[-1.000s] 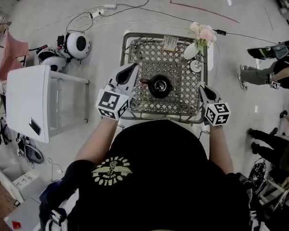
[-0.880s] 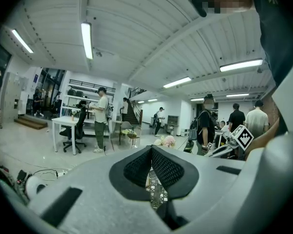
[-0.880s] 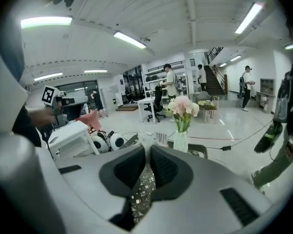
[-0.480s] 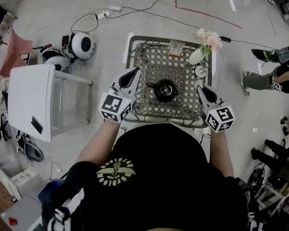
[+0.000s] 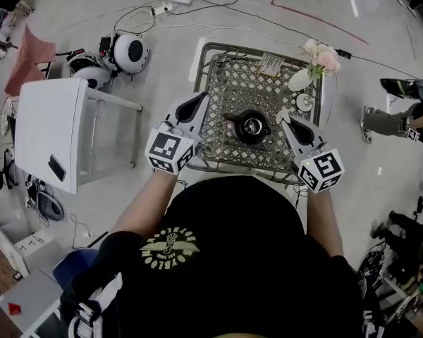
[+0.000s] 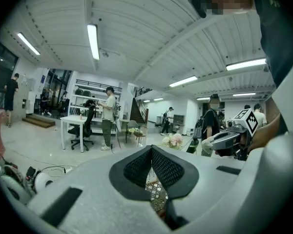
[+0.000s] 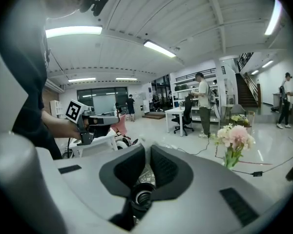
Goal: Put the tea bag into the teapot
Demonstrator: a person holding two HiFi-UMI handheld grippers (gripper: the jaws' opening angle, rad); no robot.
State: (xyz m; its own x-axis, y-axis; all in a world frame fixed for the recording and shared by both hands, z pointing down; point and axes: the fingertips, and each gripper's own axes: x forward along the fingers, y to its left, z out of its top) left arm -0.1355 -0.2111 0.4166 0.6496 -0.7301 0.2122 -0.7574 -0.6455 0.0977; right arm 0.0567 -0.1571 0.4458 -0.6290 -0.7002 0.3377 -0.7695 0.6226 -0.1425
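Note:
A black teapot (image 5: 250,127) stands lidless at the middle of the lattice table (image 5: 218,69); its open mouth (image 7: 142,196) shows just below my right gripper's jaws. A small paper tea bag packet (image 5: 271,64) lies at the table's far edge. My left gripper (image 5: 198,98) hovers over the table's left edge, left of the pot, shut and empty (image 6: 151,149). My right gripper (image 5: 285,122) sits close to the pot's right side, its pads nearly together with nothing between them (image 7: 147,149).
A white vase with pink flowers (image 5: 321,57) and a small round dish (image 5: 304,103) stand at the table's far right corner. A white side table (image 5: 49,136) is at the left. Round white devices (image 5: 130,51) and cables lie on the floor. A person's legs (image 5: 398,122) are at the right.
The head view has drifted, so the table sits further right in the picture. My right gripper is nearer the teapot than before; the left one is a little further from it.

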